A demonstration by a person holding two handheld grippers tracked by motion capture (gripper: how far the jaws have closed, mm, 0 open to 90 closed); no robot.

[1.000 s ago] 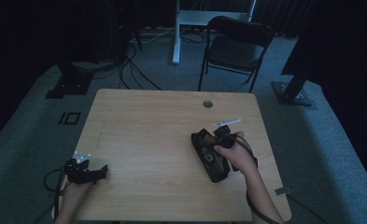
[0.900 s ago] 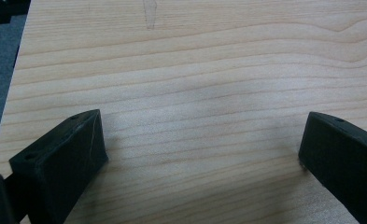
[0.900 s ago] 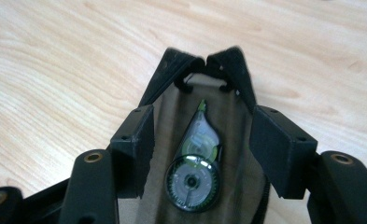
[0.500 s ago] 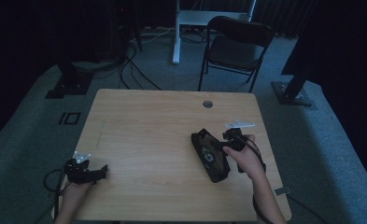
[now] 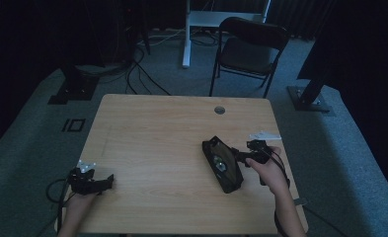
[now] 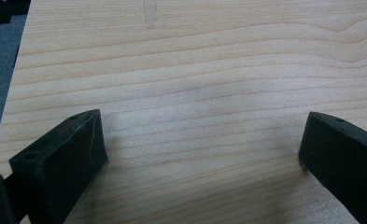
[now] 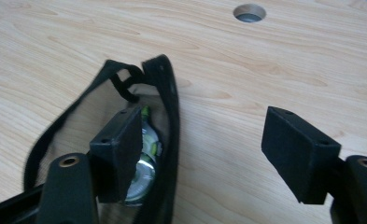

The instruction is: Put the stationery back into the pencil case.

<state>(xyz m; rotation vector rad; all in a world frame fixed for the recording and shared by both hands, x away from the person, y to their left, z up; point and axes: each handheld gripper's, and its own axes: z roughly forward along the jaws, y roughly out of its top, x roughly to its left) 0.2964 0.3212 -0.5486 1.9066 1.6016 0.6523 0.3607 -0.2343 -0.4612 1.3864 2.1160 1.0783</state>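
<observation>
Since the earlier frame our right gripper (image 5: 241, 157) slid toward 3 o'clock and its jaws have just been opening; one jaw sits inside the pouch, the other outside its rim, nothing pinched. Left gripper (image 5: 102, 183) at 8 o'clock hasn't moved, jaws spread over bare wood, released. Table (image 5: 157, 128): pale woodgrain, smooth, round cable hole (image 5: 219, 109) at 1 o'clock. Black fabric pouch (image 5: 222, 164) at 4 o'clock, soft, oval, gaping, with a shiny metallic item (image 7: 141, 175) inside.
</observation>
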